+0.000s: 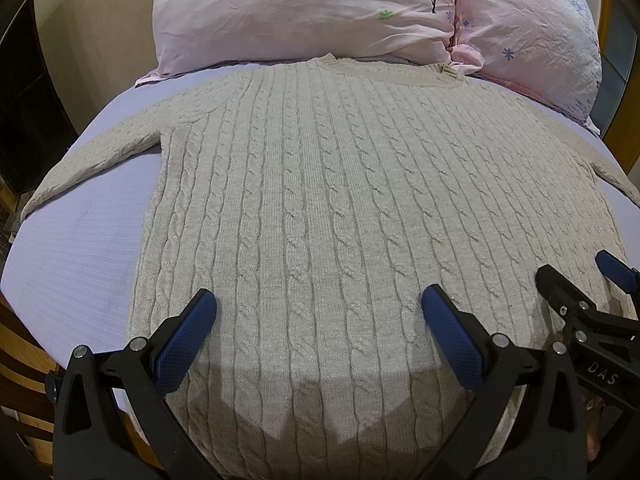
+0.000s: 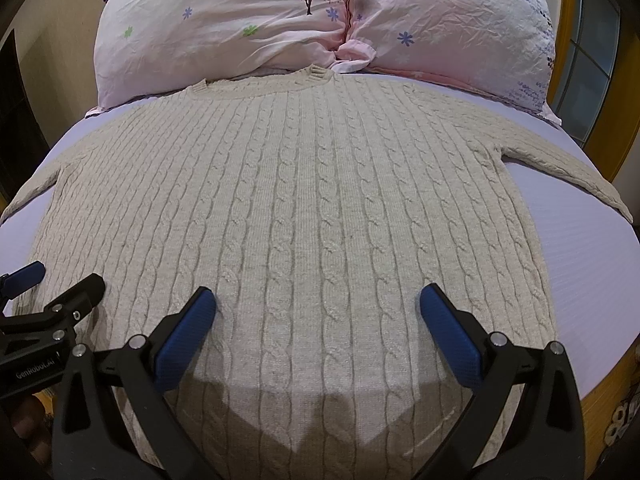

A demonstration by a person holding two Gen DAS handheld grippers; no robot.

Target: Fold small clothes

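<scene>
A beige cable-knit sweater (image 1: 320, 200) lies flat and spread out on the lilac bed sheet (image 1: 80, 240), collar toward the pillows, both sleeves stretched out to the sides. It also shows in the right wrist view (image 2: 300, 208). My left gripper (image 1: 319, 300) is open and empty, hovering over the lower part of the sweater body. My right gripper (image 2: 318, 300) is open and empty, over the lower part too, to the right of the left one. The right gripper shows at the right edge of the left wrist view (image 1: 576, 284); the left gripper shows at the left edge of the right wrist view (image 2: 60, 276).
Two pink flowered pillows (image 1: 304, 12) (image 2: 452, 28) lie at the head of the bed behind the collar. The sheet (image 2: 592, 272) is bare right of the sweater. A wooden bed frame (image 1: 16, 360) runs along the left, a yellow-framed window (image 2: 592, 80) at the right.
</scene>
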